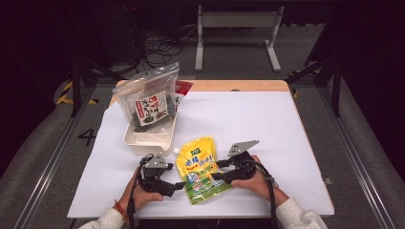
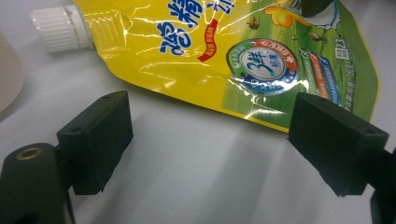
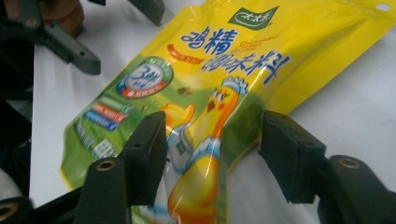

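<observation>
- Seasoning pouch (image 1: 201, 168), yellow and green with a white screw cap (image 2: 60, 28), lies flat on the white table (image 1: 286, 143), between the two grippers.
- Left gripper (image 1: 180, 186) rests just beside the pouch's edge; in the left gripper view its jaws stand wide apart over bare table, with nothing between them and the pouch lying just ahead of the tips.
- Right gripper (image 1: 214, 170) reaches over the opposite edge of the pouch; in the right gripper view its jaws stand apart on either side of the pouch's lower part, and the pads do not press on it.
- Beyond the left gripper, well apart from it, a cream tray (image 1: 143, 140) holds a clear zip bag (image 1: 148, 102) of snack packets.
</observation>
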Available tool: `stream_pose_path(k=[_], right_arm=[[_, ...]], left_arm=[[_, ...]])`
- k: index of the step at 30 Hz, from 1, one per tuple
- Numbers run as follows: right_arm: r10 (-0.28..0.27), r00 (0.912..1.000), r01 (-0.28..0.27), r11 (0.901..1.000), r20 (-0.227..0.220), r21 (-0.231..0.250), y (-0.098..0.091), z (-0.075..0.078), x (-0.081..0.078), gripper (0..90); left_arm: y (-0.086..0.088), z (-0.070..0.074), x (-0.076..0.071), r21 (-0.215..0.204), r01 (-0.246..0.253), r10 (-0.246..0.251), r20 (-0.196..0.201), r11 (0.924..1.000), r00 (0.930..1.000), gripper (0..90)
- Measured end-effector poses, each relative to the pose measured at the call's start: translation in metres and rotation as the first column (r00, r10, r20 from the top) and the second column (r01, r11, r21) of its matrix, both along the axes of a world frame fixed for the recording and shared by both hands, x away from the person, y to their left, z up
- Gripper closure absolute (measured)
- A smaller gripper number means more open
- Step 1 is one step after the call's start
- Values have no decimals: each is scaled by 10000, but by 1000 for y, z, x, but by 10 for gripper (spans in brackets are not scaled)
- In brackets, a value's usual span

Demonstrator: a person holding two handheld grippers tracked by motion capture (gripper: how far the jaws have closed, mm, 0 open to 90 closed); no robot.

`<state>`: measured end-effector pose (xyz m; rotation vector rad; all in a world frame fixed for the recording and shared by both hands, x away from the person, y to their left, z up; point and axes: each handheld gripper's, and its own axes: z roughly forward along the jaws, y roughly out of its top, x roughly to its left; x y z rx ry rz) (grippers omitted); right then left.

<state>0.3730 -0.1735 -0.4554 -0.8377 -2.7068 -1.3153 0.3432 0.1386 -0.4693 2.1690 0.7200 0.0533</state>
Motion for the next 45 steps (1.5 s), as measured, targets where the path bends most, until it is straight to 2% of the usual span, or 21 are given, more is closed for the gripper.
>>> stream_pose_path(k=[2,5,6,7,8,12,15,16,17,18,19,23,27,29,32,35,37,39,41,43,45], right_arm=[[-107,9993,112,9998,-372,142,4,-3,5,380],[-244,9988,260,9990,-422,371,2,-1,8,656],[-244,9988,260,9990,-422,371,2,-1,8,656],[-184,9990,205,9985,-414,508,0,0,8,741],[92,10000,-91,9982,-21,585,0,2,4,842],[92,9992,-117,9979,386,640,1,2,-1,862],[193,9975,-260,9946,680,1000,-3,0,-5,865],[142,9957,-246,9933,918,1132,-4,0,-8,866],[135,9949,-257,9922,1001,1220,-5,1,-9,867],[66,9936,-214,9913,1131,1299,-5,2,-11,867],[45,9919,-224,9899,1269,1398,-5,4,-12,868],[-44,9867,-220,9868,1624,1603,-5,7,-15,868],[30,9813,-420,9791,1924,1992,-4,10,-21,867],[60,9781,-530,9738,2079,2213,-3,13,-23,867],[109,9719,-709,9661,2353,2484,0,19,-28,864],[-69,9684,-631,9603,2494,2716,-2,22,-31,861],[-49,9604,-702,9634,2787,2587,-1,25,-34,858],[62,9547,-843,9645,2976,2504,2,28,-37,853],[94,9482,-873,9688,3176,2319,4,30,-41,848],[92,9455,-816,9744,3254,2095,7,31,-43,831],[2,9428,-708,9773,3333,1997,9,32,-44,811]], left_arm=[[0,0,0,20,37,-37,30,10000,10000,143],[0,0,-1,37,-13,13,37,10000,10000,141],[0,0,-1,37,-13,13,37,10000,10000,138],[1,0,-1,-2,-67,67,16,10000,10000,138],[3,0,-1,11,-77,77,-4,10000,10000,138],[4,0,-1,-30,-150,150,8,9999,9999,138],[6,0,-1,-80,-156,156,-30,9998,9999,138],[6,1,-2,-104,-140,139,-47,9998,9999,138],[6,2,-2,-391,-83,74,-224,9992,9997,140],[6,2,-2,-391,-83,74,-224,9992,9997,142],[4,3,-1,-614,-44,27,-270,9981,9996,142],[0,7,-1,-1027,100,-137,-354,9947,9993,151],[-5,12,-1,-1606,86,-167,-495,9870,9986,164],[-7,15,-1,-1768,244,-301,-298,9839,9991,184],[-10,25,-4,-2176,130,-134,-3,9760,9999,211],[-7,32,-4,-2375,-8,110,416,9714,9991,321],[-5,35,-5,-2528,-59,205,553,9675,9983,397],[-1,40,-6,-2890,80,165,822,9573,9965,556],[3,45,-7,-3029,374,-5,1208,9523,9927,684],[6,51,-10,-3242,747,-283,1454,9430,9890,816],[7,55,-13,-3104,960,-399,1823,9457,9824,852]])
